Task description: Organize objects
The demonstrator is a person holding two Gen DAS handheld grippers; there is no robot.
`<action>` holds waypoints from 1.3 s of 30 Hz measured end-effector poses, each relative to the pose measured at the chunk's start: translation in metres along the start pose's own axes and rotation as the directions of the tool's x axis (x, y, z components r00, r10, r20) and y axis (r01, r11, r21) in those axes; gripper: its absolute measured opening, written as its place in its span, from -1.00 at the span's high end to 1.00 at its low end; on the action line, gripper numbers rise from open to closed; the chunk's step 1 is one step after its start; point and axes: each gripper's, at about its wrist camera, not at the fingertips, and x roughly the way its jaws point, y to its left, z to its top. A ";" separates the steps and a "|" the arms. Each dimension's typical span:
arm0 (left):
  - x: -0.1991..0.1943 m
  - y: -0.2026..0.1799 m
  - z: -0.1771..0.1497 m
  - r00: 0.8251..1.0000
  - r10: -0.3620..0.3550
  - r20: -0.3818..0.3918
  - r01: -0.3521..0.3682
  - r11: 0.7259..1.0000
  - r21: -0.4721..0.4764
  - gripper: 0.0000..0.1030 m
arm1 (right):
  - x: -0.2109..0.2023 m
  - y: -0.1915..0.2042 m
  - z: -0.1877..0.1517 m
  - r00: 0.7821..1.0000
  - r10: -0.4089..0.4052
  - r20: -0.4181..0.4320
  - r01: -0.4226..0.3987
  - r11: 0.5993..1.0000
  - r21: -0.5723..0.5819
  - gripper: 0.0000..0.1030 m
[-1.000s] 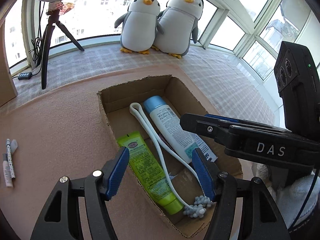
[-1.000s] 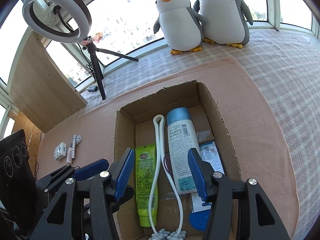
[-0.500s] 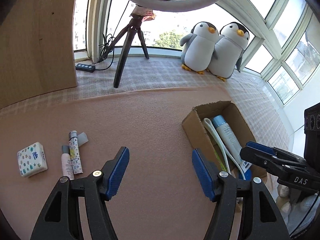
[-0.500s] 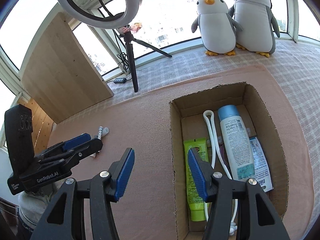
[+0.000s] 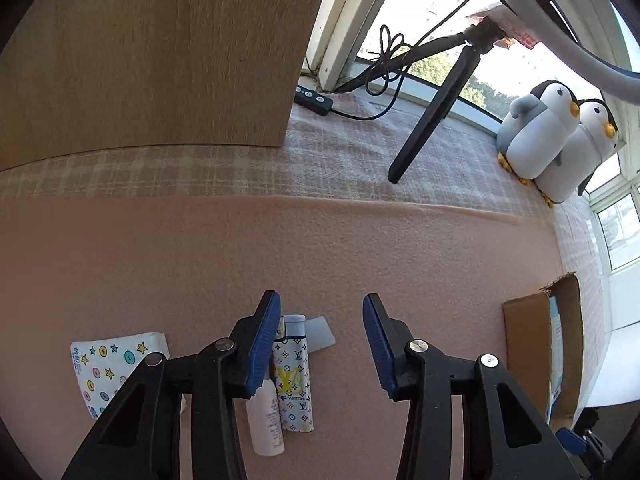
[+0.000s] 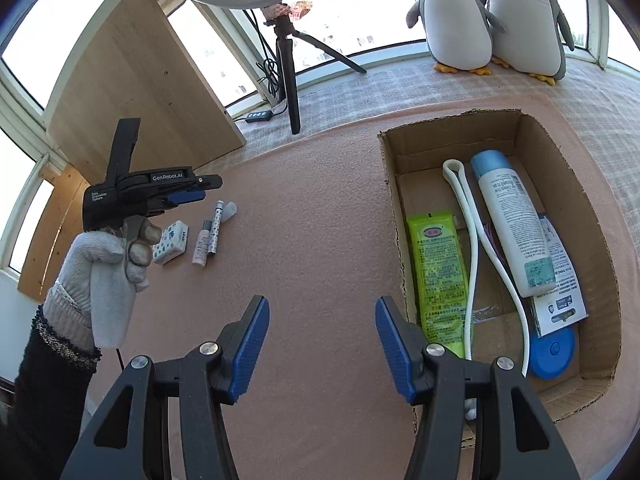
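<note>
Pink felt-covered table (image 6: 320, 208) by a sunlit bay window, two plush penguins (image 6: 488, 16) on the sill. Your left claw (image 5: 320, 344) is wide open, empty, hovering just above the loose items near the table's left edge. Right claw (image 6: 320, 344) is also wide and empty, beside the open brown cardboard box (image 6: 576, 184) at the right side.

Likely next pick: the slim white tube with a multicolour monogram print (image 5: 294, 380), pale cap pointing away from you. It lies touching a plain white mini bottle (image 5: 266, 420) on its left, so shift the claw right to centre it, straddle only the printed tube, close across its width mid-body. Too far left and you'll likely drag the bottle along. A clear loose cap (image 5: 320, 334) sits just beside the tube's top; stay below it. White star-patterned tissue pack (image 5: 116, 364) is further left, apart.

Box already holds a lime-green tube (image 6: 438, 272), a white bottle with blue cap (image 6: 508, 220) and a white cord (image 6: 472, 248); free floor there is tight.
</note>
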 end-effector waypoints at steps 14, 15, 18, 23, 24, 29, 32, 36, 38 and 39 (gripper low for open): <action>0.022 0.002 -0.043 0.997 -0.020 -0.073 0.024 0.998 0.054 0.54 | -0.011 -0.032 -0.014 1.000 -0.019 -0.005 0.019 0.996 0.090 0.00; 0.018 -0.001 -0.052 0.998 -0.007 -0.063 0.012 0.997 0.073 0.54 | -0.011 -0.029 -0.014 1.000 -0.013 -0.005 0.014 0.996 0.083 0.00; 0.010 -0.004 -0.077 0.998 -0.031 -0.062 0.035 0.997 0.073 0.55 | -0.007 -0.016 -0.014 1.000 0.005 -0.009 -0.005 0.999 0.054 0.00; -0.005 -0.007 -0.118 0.994 -0.092 -0.059 0.096 0.993 0.069 0.55 | -0.002 0.006 -0.016 0.999 0.035 -0.021 -0.035 0.999 0.007 0.00; -0.008 -0.009 -0.125 0.994 -0.093 -0.054 0.097 0.992 0.075 0.55 | 0.000 0.010 -0.017 0.999 0.041 -0.026 -0.040 0.999 0.001 0.00; -0.014 -0.028 -0.159 0.984 -0.160 -0.076 0.167 0.982 0.094 0.55 | 0.006 0.025 -0.024 0.998 0.052 -0.044 -0.053 0.998 -0.030 0.00; -0.015 -0.040 -0.175 0.971 -0.218 -0.098 0.228 0.968 0.107 0.53 | 0.010 0.028 -0.029 0.997 0.048 -0.057 -0.051 0.998 -0.040 0.00; -0.027 -0.044 -0.184 0.960 -0.260 -0.103 0.270 0.957 0.105 0.06 | 0.015 0.026 -0.034 0.996 0.039 -0.075 -0.042 0.998 -0.036 0.00; -0.038 -0.037 -0.184 0.968 -0.241 -0.066 0.247 0.963 0.106 0.06 | 0.017 0.024 -0.036 0.996 0.037 -0.081 -0.039 0.999 -0.030 0.00; -0.042 -0.031 -0.183 0.973 -0.225 -0.050 0.229 0.969 0.098 0.06 | 0.018 0.023 -0.038 0.996 0.035 -0.084 -0.038 0.999 -0.028 0.00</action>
